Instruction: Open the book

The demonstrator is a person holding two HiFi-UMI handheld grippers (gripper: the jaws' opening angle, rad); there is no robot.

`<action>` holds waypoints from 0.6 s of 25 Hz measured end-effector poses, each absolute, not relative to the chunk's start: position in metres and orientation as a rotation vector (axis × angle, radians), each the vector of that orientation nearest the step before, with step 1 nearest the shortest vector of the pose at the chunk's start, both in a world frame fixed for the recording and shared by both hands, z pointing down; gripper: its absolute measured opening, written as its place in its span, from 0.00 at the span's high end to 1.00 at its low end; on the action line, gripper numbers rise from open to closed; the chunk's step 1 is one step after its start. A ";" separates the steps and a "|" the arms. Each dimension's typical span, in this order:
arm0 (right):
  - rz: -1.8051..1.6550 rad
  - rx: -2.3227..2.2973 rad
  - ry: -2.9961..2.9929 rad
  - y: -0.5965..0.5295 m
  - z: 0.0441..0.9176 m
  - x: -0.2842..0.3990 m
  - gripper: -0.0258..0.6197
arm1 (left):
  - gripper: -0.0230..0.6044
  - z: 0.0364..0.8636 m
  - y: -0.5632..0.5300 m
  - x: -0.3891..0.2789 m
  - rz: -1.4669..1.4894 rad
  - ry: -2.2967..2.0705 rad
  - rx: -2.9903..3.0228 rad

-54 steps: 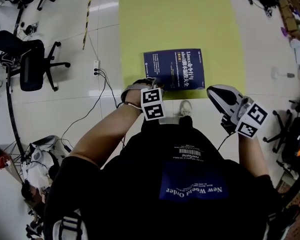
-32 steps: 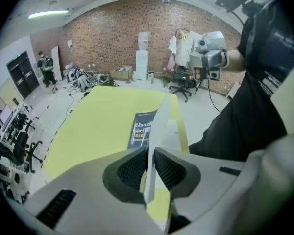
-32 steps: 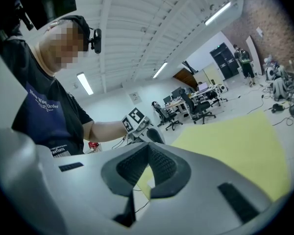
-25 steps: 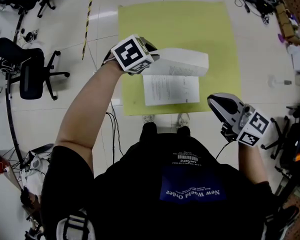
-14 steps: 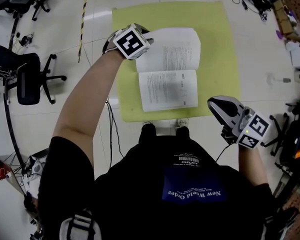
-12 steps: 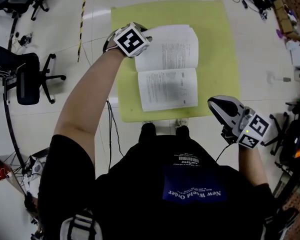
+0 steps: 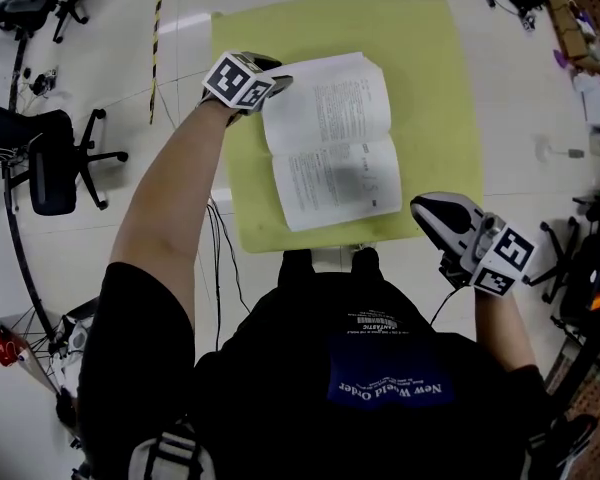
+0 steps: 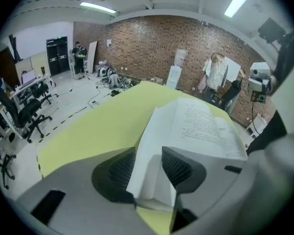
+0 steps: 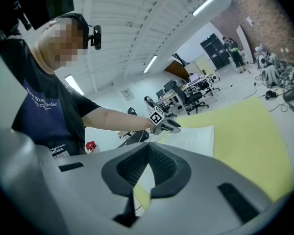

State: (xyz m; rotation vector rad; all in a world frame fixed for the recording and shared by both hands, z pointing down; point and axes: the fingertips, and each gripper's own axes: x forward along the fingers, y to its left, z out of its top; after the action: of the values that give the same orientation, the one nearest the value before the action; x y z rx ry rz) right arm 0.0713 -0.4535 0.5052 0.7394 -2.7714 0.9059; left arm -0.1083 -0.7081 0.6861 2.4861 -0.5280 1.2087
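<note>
The book [image 7: 330, 138] lies open on the yellow mat [image 7: 420, 78], white printed pages up. My left gripper [image 7: 275, 78] is at the far left corner of the open book. In the left gripper view a stack of pages [image 8: 201, 126] runs between the jaws of the left gripper [image 8: 148, 153]. Those jaws are opening, with a gap at the right pad. My right gripper [image 7: 422, 206] hangs shut and empty near my body, off the mat's near right corner. In the right gripper view the right gripper [image 9: 148, 146] has its tips together, with the book [image 9: 196, 138] beyond.
Black office chairs stand at the left [image 7: 50, 153] and the right [image 7: 580, 278] of the tiled floor. Cables [image 7: 215, 238] trail along the mat's left edge. A black-and-yellow striped strip [image 7: 155, 38] lies at the far left. My shoes [image 7: 358, 258] touch the mat's near edge.
The book, closed with its blue cover up, has been swung open away from me. My left gripper carried the pages over and sank to the mat. The right gripper hardly moved.
</note>
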 end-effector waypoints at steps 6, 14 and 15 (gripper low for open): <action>0.919 0.720 -2.766 -0.462 0.512 0.064 0.98 | 0.70 0.660 -0.732 -0.134 1.100 -0.518 2.570; 0.855 0.709 -2.815 -0.473 0.493 0.059 0.98 | 0.70 0.527 -0.677 -0.134 0.355 -0.585 2.697; 0.841 0.717 -2.826 -0.476 0.487 0.058 0.98 | 0.70 0.507 -0.656 -0.133 0.243 -0.560 2.704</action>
State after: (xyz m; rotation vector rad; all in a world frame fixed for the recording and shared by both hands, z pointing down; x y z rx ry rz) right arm 0.0582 -0.4764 0.4866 0.7168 -2.8264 0.8413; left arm -0.1327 -0.6565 0.5066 2.7037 -0.5605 0.2427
